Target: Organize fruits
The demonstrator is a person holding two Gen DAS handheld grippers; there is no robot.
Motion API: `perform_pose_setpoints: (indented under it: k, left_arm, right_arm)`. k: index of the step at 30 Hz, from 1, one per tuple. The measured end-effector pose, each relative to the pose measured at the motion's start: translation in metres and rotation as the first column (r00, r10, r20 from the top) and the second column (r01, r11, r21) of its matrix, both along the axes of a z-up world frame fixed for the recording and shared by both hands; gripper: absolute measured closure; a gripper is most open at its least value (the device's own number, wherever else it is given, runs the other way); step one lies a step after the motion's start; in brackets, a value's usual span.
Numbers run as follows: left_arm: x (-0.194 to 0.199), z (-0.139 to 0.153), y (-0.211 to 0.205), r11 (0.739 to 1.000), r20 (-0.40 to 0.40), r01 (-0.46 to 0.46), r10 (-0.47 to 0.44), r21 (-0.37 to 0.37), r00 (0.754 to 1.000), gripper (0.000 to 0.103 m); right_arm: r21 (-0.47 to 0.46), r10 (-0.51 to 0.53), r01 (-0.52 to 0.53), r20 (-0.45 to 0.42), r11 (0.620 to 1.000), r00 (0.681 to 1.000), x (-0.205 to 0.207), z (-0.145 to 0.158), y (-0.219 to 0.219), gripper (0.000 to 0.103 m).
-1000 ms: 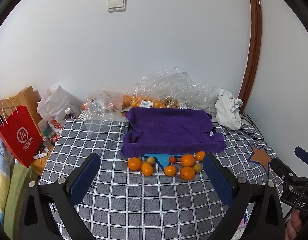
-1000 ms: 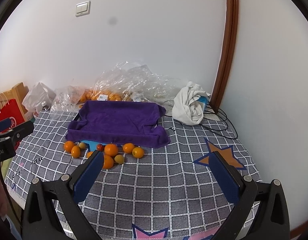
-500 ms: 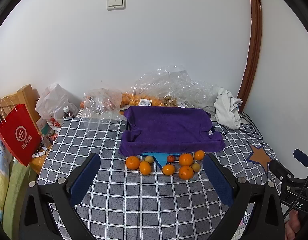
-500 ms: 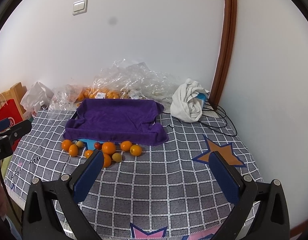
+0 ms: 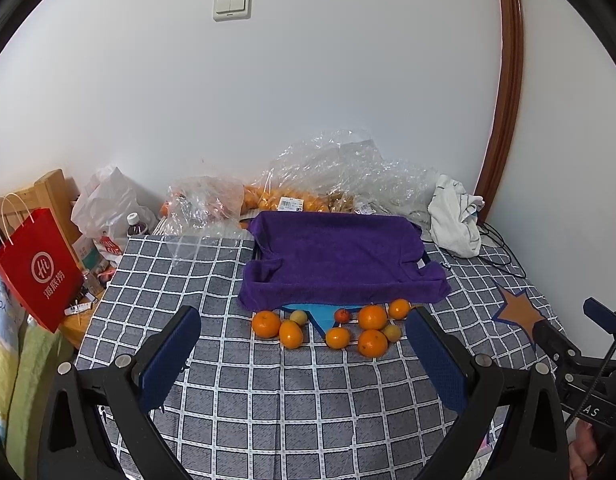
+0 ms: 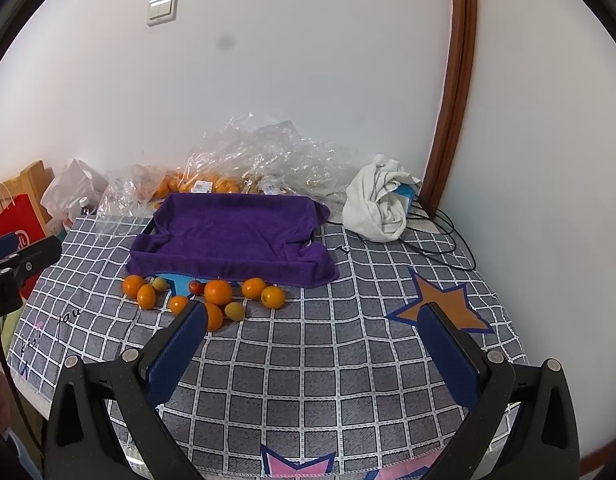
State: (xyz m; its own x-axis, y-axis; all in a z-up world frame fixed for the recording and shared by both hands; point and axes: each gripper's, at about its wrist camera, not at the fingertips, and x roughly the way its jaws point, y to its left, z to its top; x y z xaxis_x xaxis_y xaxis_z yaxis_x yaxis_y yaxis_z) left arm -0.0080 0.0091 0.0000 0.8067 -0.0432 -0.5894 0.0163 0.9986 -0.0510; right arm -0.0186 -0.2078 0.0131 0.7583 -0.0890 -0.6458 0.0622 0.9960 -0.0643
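Note:
Several oranges (image 5: 372, 317) (image 6: 218, 291), two small yellow-green fruits (image 5: 299, 317) (image 6: 234, 311) and one small red fruit (image 5: 341, 315) (image 6: 195, 287) lie loose on the checked cloth. Just behind them stands a tray draped in a purple towel (image 5: 339, 256) (image 6: 236, 232), with nothing on the towel. My left gripper (image 5: 304, 344) is open, well short of the fruit, nothing between its blue pads. My right gripper (image 6: 313, 332) is open too, to the right of the fruit; its left pad (image 6: 176, 356) hides part of one orange.
Clear plastic bags (image 5: 339, 176) holding more oranges are piled against the wall. A white rag (image 6: 377, 204) and black cables (image 6: 439, 236) lie at the back right. A red paper bag (image 5: 36, 264) and clutter stand past the table's left edge. Orange star patch (image 6: 443, 304).
Both grippers have drawn back slightly and tilted, so the fruit and the tray sit a little lower and farther away in each view. Nothing on the table moved; both stayed open.

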Motion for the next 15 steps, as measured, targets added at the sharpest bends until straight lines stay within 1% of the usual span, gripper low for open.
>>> perform_pose_setpoints:
  k: [6, 10, 15]
  left_arm:
    - [0.0005, 0.0027, 0.0002, 1.0, 0.004, 0.004, -0.004, -0.003, 1.0, 0.0]
    - [0.0006, 0.0035, 0.0012, 1.0, 0.007, 0.002, -0.002, -0.004, 1.0, 0.0]
    - [0.0031, 0.0035, 0.0005, 1.0, 0.003, -0.002, 0.002, 0.007, 1.0, 0.0]
  right_arm:
    - [0.005, 0.011, -0.011, 0.002, 1.0, 1.0, 0.0, 0.0001, 0.0016, 0.0]
    - [-0.01, 0.019, -0.019, -0.005, 1.0, 1.0, 0.0019, -0.0021, 0.0059, 0.0]
    - [0.013, 0.023, -0.023, 0.002, 1.0, 1.0, 0.0035, -0.0021, 0.0054, 0.0]
